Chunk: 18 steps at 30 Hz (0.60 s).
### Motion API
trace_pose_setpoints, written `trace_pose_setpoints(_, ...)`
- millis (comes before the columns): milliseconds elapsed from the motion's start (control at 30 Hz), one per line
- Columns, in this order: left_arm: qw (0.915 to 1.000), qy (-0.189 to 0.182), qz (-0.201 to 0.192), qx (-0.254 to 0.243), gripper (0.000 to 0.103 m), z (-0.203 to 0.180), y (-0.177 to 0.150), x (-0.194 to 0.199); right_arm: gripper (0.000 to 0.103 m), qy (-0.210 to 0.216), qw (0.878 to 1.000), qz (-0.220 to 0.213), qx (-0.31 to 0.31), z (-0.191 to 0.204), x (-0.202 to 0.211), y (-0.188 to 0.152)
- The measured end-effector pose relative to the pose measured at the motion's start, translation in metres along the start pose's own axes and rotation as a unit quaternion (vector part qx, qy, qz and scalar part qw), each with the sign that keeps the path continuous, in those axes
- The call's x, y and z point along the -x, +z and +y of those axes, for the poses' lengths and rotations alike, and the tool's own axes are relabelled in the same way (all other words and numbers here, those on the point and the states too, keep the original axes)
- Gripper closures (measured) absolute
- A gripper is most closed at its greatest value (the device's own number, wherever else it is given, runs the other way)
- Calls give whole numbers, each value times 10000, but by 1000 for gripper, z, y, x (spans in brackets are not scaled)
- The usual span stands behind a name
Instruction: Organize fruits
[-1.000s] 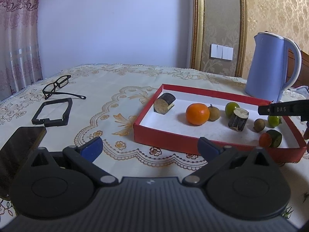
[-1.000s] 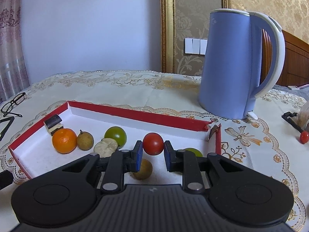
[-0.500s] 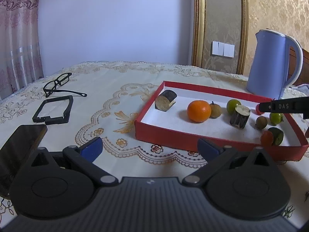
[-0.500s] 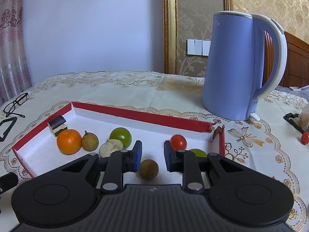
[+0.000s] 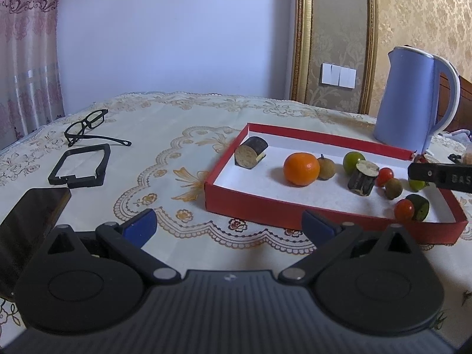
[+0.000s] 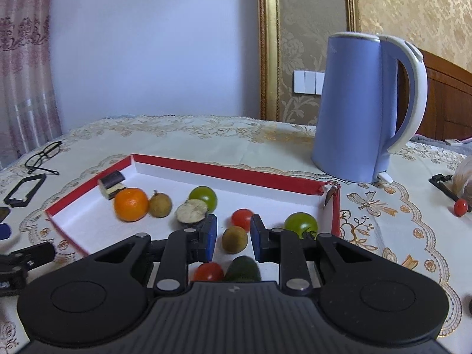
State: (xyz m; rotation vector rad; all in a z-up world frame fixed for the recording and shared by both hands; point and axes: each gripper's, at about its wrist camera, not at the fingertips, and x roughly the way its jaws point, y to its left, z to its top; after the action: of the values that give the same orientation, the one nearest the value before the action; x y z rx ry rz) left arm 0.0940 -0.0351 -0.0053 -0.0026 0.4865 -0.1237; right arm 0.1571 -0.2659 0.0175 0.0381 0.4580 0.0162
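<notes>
A red tray [image 5: 295,209] [image 6: 224,170] with a white floor holds an orange [image 5: 301,168] [image 6: 131,204], brown longans [image 5: 327,167] [image 6: 234,239], green fruits [image 5: 353,161] [image 6: 203,197], cherry tomatoes [image 5: 385,176] [image 6: 242,219] and dark cut pieces [image 5: 250,156] [image 6: 191,211]. My right gripper [image 6: 233,237] is open and empty above the tray's near right part, with a longan seen between its fingers. My left gripper [image 5: 228,224] is wide open and empty over the tablecloth in front of the tray. A loose cherry tomato [image 6: 460,207] lies outside the tray at the far right.
A blue kettle [image 5: 413,112] [image 6: 362,109] stands behind the tray's right end. Glasses [image 5: 88,125], a black frame [image 5: 81,166] and a dark phone [image 5: 26,221] lie on the left. A bag with a black clip [image 6: 442,181] sits at the right edge.
My right gripper let go of the cherry tomato into the tray, opened wider and drew back. My left gripper stayed open and hardly moved.
</notes>
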Motion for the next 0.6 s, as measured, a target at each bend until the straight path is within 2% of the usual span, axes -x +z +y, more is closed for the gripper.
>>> trace_pose_setpoints(500,9999,-5,98,-18,0,-1,-1,0,73,475,9984,-271,120,16,62,-35)
trace_pose_setpoints(533,9999,-2,104,-14,0,-1,-1,-1,72,543,9980,-246,189,19,63,-38)
trace_pose_setpoints(600,9999,3,114,-8,0,0,-1,-1,60,705,9966,-205,362,27,65,-42)
